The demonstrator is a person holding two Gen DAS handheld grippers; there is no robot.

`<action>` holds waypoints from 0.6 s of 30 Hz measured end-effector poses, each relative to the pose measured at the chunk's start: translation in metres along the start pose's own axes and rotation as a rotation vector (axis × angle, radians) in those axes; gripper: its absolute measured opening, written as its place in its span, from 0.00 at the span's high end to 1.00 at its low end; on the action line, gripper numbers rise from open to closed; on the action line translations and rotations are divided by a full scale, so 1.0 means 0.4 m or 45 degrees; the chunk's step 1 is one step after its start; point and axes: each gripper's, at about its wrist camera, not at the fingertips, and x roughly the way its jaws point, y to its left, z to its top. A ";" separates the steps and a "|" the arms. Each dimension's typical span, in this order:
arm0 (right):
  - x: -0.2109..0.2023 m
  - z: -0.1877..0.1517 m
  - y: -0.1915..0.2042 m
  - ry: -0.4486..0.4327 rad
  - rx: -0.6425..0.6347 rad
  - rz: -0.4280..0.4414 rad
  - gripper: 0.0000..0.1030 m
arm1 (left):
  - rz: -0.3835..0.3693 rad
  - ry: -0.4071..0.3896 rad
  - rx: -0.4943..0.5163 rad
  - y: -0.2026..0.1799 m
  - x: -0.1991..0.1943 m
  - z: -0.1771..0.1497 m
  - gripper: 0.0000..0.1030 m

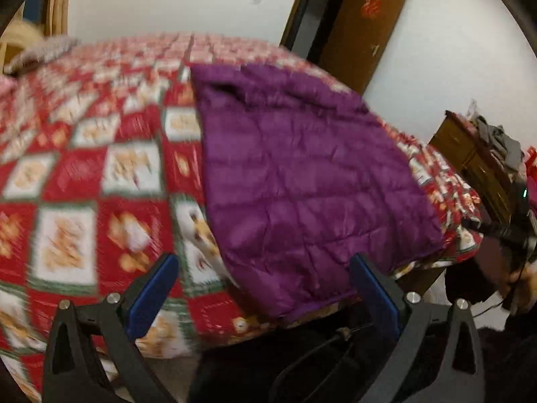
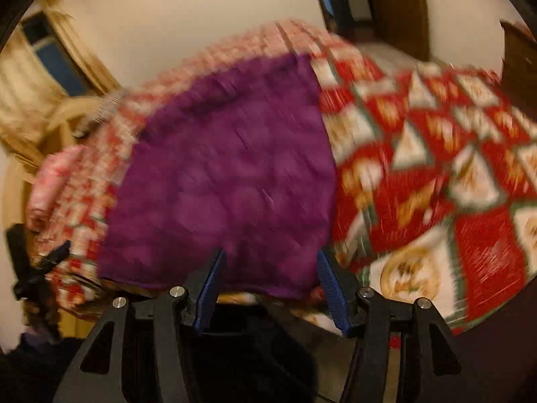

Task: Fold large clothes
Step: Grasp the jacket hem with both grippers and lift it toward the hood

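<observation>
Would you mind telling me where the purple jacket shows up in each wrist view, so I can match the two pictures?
Left wrist view: the purple jacket lies right of centre, running from mid-frame down to the bed's near edge.
Right wrist view: the jacket lies left of centre, its hem at the bed's near edge.
Shared landmark: the red patterned bedspread under it.

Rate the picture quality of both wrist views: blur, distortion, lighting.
Left wrist view: moderate motion blur; the purple quilted jacket keeps its stitch lines, the red patchwork bedspread smears. Right wrist view: heavier blur, the jacket's quilting is nearly lost. Both: strong fisheye bending with dark corners, and dim, warm indoor light without glare.
</observation>
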 end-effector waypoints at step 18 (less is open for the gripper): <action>0.229 -0.023 -0.049 0.192 0.083 0.055 0.52 | -0.059 0.161 0.040 -0.045 0.123 -0.051 0.45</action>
